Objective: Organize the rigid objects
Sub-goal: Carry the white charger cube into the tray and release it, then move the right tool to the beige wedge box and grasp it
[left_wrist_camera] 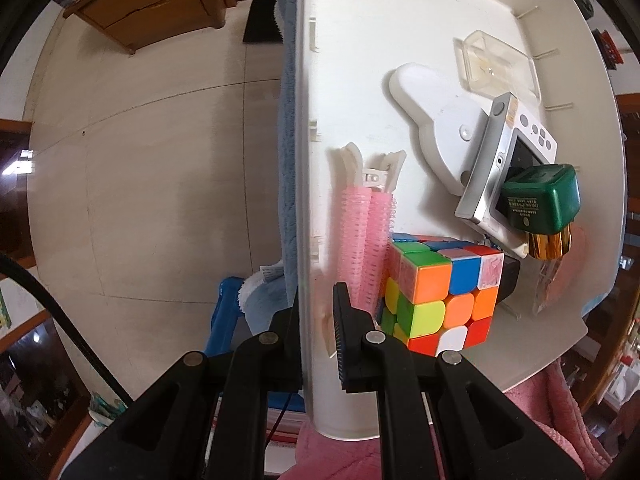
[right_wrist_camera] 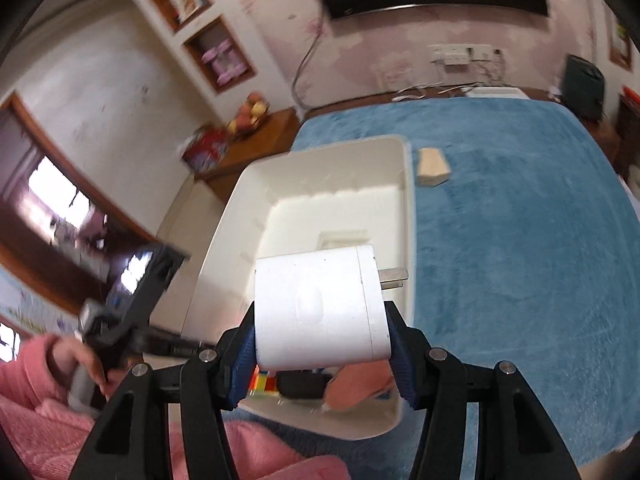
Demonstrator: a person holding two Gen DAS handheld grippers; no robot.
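Overhead, right gripper (right_wrist_camera: 322, 344) clamps white charger (right_wrist_camera: 320, 312) above bin (right_wrist_camera: 224, 240).

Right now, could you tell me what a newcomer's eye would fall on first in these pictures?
The right tool grips a white plug adapter above the white bin on the blue blanket. In the left view, a bright puzzle cube sits in the bin's near corner beside pink hair rollers, while the left tool clamps the bin's wall.

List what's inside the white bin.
In the bin: cube, pink rollers, camera, green bottle, clear case, white flat piece. A black item behind the cube is mostly covered.
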